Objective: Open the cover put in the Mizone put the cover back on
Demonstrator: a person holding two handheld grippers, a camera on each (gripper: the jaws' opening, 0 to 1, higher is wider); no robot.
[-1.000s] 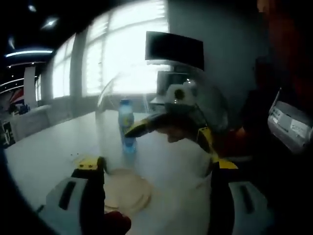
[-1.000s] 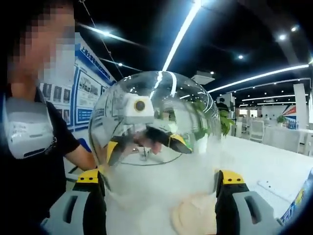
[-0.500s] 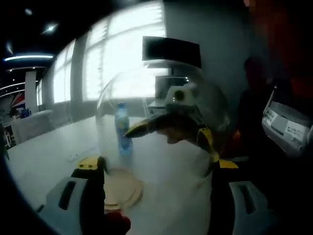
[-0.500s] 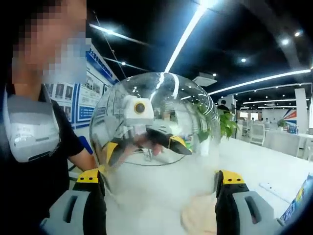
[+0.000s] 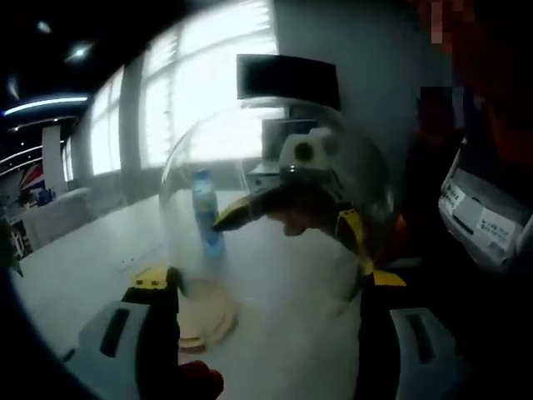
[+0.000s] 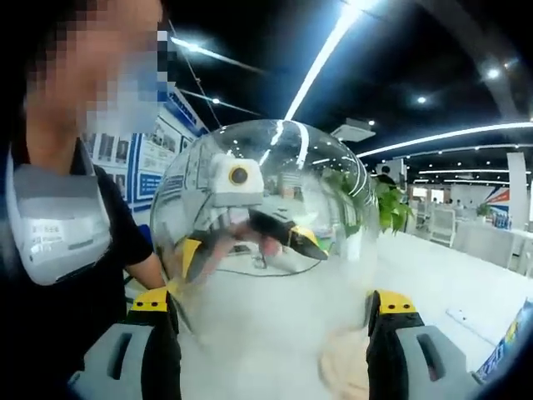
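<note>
Both grippers (image 5: 266,283) (image 6: 271,304) clamping clear cover (image 6: 266,217) above white table (image 5: 83,267), bright windows (image 5: 208,92) behind.

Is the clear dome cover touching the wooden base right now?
Apart. In the left gripper view, the clear dome cover is held up above the wooden base, tabletop visible between.

Clear glossy cover (image 6: 262,217), wood base (image 5: 204,312)

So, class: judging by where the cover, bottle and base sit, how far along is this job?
Done: the clear cover is off the round wooden base, held between both grippers. In hand: holding it raised. Left: the Mizone bottle stands on the table beyond the base, then the cover goes back.
</note>
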